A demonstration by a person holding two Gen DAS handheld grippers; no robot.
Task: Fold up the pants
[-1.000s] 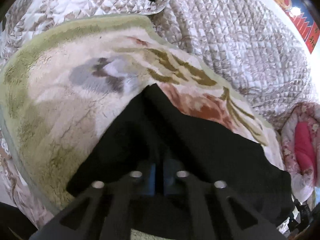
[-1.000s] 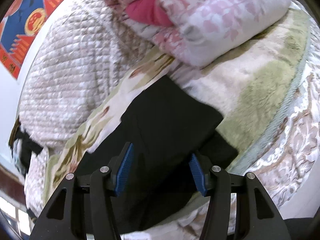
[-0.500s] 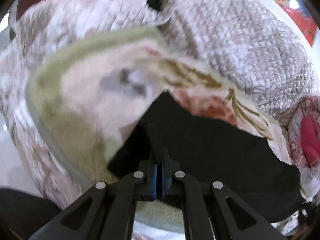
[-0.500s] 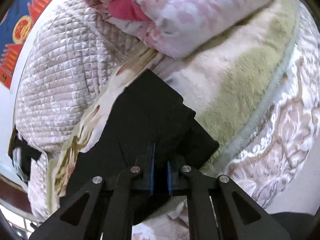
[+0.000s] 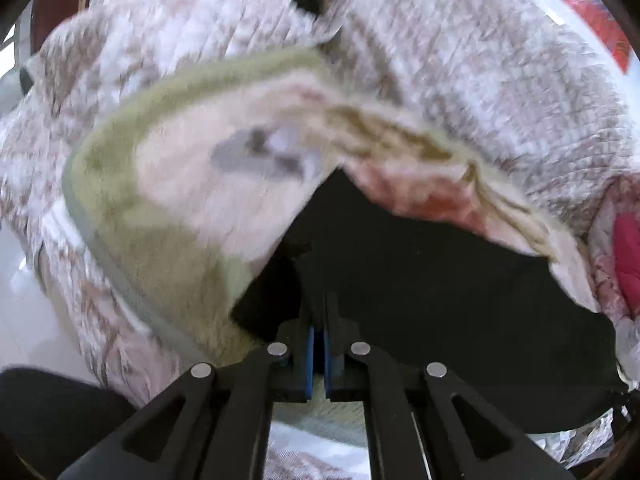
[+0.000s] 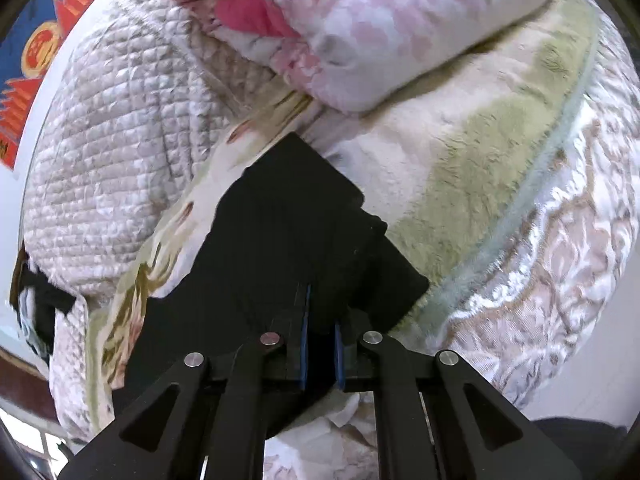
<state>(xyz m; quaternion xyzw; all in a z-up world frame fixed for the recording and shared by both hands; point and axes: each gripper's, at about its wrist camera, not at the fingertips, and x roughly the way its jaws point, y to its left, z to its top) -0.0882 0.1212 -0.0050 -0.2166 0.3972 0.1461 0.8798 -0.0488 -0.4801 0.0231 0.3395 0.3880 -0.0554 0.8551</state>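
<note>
On the bed, over a cream plush blanket with a green border, black pants lie spread flat.

Change over the last second: the right gripper stood wide open astride the near edge of the cloth; it has since come together on that edge. Its jaws are now easing slightly apart again, with a thick bunch of black fabric between the blue pads and apparently pinched. The left gripper was already closed and is still closed, pads nearly touching, a thin fold of the pants clamped between them. The left view has also shifted and is smeared by motion, with more of the blanket showing.

Judgement: both near corners are now in hand, so the pick-up for a fold looks complete; the next step should be lifting and carrying this edge toward the far side. The right grip deserves checking, since it is loosening.

Pants: plain matte black, limp. In the right view they are stepped at the right side, one layer lying over another, with a squared far corner. A quilted beige cover lies behind, and a pink floral pillow near the far corner.
</note>
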